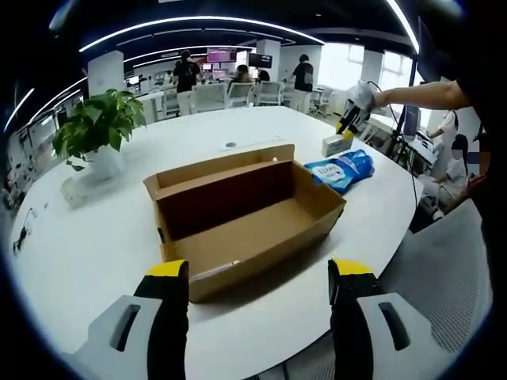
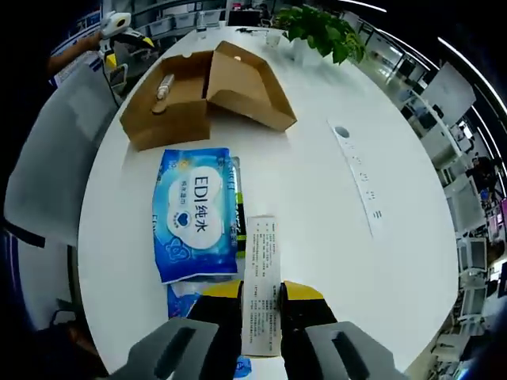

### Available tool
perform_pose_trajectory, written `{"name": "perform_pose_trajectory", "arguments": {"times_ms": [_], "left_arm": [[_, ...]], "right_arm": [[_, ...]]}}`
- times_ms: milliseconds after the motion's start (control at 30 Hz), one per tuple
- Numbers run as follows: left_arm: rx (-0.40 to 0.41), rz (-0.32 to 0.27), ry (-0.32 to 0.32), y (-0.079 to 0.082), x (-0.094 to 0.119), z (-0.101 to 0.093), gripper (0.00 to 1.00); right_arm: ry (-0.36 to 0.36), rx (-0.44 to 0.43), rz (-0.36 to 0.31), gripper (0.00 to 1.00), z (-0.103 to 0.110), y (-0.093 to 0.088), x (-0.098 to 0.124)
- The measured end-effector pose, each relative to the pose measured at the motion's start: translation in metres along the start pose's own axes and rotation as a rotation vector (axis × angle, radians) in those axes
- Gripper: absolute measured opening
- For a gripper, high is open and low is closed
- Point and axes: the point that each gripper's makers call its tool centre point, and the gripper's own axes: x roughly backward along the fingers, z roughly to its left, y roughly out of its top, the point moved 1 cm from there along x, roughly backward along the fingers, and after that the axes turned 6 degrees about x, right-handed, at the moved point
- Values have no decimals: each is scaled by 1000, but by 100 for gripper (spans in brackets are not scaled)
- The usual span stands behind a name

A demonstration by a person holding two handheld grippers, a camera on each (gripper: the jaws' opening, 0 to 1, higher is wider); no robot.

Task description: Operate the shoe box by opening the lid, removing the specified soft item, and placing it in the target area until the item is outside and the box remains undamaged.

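Note:
The brown cardboard shoe box (image 1: 253, 214) stands on the white table (image 1: 95, 253) with its lid folded back, and a small pale object lies on its floor. My left gripper (image 1: 260, 277) is open just in front of the box's near wall, with nothing between its jaws. A blue wipes pack (image 1: 342, 169) lies to the right of the box. My right gripper (image 2: 261, 294) is shut on a slim white printed carton (image 2: 261, 261), beside the blue wipes pack (image 2: 194, 210). The shoe box (image 2: 198, 91) lies further off in the right gripper view.
A potted plant (image 1: 99, 127) stands at the table's left. A grey chair (image 2: 55, 158) sits by the table edge, and a long white strip (image 2: 360, 178) lies on the table. A second blue pack (image 2: 182, 297) pokes out beneath the first. People sit at desks in the background.

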Motion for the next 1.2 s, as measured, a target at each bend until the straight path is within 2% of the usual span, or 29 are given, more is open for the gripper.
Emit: {"name": "perform_pose_trajectory", "arguments": {"times_ms": [300, 400, 667, 833, 967, 1067, 1200], "left_arm": [[6, 5, 6, -1, -3, -1, 74], [9, 7, 8, -1, -3, -1, 74], [10, 15, 9, -4, -3, 0, 74], [11, 14, 10, -4, -2, 0, 74], [12, 15, 13, -4, -1, 1, 74], [13, 15, 15, -4, -1, 2, 74], [13, 17, 14, -5, -1, 1, 73]], "right_arm": [[21, 1, 51, 13, 1, -23, -13], [22, 12, 86, 14, 2, -35, -16], [28, 25, 132, 14, 3, -50, -18], [30, 76, 182, 14, 3, -64, -20], [33, 78, 179, 14, 2, -66, -19], [45, 154, 197, 14, 4, -70, -18], [46, 164, 206, 14, 2, -70, -18]]}}
